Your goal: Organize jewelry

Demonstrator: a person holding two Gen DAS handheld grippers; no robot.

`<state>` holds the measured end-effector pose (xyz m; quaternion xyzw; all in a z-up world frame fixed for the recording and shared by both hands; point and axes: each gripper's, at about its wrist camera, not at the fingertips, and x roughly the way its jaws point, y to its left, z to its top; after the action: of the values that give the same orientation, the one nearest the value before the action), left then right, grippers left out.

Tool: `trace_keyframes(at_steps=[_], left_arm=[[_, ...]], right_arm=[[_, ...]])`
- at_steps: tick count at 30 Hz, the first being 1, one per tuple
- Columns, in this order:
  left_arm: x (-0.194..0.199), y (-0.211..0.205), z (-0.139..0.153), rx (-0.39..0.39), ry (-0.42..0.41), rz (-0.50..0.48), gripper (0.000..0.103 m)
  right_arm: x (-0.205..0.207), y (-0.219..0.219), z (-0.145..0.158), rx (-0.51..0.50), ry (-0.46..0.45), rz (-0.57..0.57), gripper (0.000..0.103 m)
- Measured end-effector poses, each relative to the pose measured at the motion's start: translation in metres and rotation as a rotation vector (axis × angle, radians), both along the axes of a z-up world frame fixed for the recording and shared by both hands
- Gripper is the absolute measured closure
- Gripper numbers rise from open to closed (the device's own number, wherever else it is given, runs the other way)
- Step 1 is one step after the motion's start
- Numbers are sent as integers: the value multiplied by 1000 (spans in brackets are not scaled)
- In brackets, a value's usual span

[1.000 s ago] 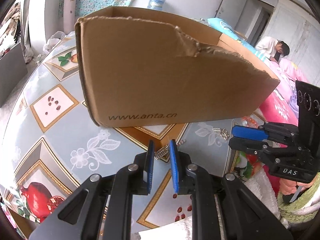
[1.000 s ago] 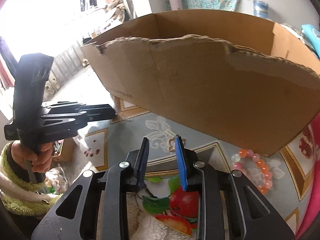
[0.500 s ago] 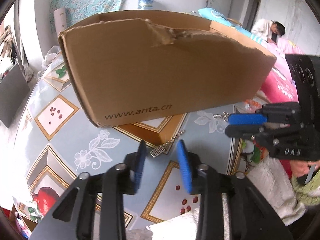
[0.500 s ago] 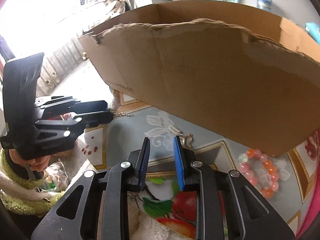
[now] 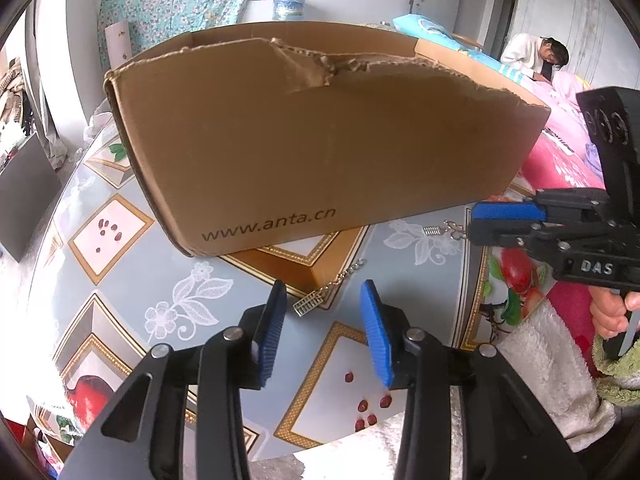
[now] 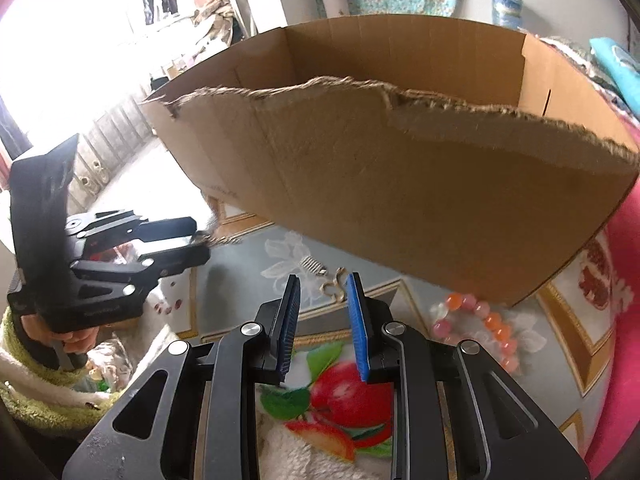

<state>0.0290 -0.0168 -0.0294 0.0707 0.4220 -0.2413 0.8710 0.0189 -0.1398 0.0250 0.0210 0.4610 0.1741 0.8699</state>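
A silver abacus-shaped pendant (image 5: 307,304) on a short chain lies on the patterned tablecloth (image 5: 120,288), just ahead of my left gripper (image 5: 323,288). Its jaws are opening, and the pads stand apart from the pendant without touching it. In the right wrist view the chain (image 6: 224,240) trails from the left gripper's (image 6: 200,240) tips. A second silver pendant (image 6: 314,266) with a hook (image 6: 334,287) lies before my right gripper (image 6: 323,280), which stands narrowly open with nothing pressed. A pink and orange bead bracelet (image 6: 476,328) rests to its right. The open cardboard box (image 5: 320,152) stands behind.
The box's torn front wall (image 6: 400,200) rises close behind both pendants. Pink bedding (image 5: 560,152) borders the table on the right, where a person (image 5: 532,56) sits far back. A fluffy white sleeve (image 5: 552,364) holds the right gripper (image 5: 472,224).
My left jaws have spread from nearly shut on the pendant's chain to apart, and the pendant now lies free. The left view rolled slightly. The right gripper barely moved.
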Motion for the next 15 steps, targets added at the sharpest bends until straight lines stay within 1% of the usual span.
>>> trace_keyframes(at_steps=[3, 4, 6, 10, 13, 15], left_arm=[[0, 0, 0, -4, -1, 1, 66], [0, 0, 0, -6, -1, 1, 66], [1, 1, 0, -11, 0, 2, 66], [2, 3, 0, -24, 5, 4, 66], [2, 4, 0, -28, 6, 6, 66], [2, 5, 0, -30, 6, 6, 66]], right_arm=[[9, 2, -3, -12, 8, 14, 81], [10, 5, -7, -37, 22, 24, 81], [9, 11, -6, -53, 24, 42, 80], [2, 16, -4, -36, 52, 71, 80], [-1, 16, -3, -4, 76, 77, 80], [-1, 16, -2, -14, 70, 71, 80]])
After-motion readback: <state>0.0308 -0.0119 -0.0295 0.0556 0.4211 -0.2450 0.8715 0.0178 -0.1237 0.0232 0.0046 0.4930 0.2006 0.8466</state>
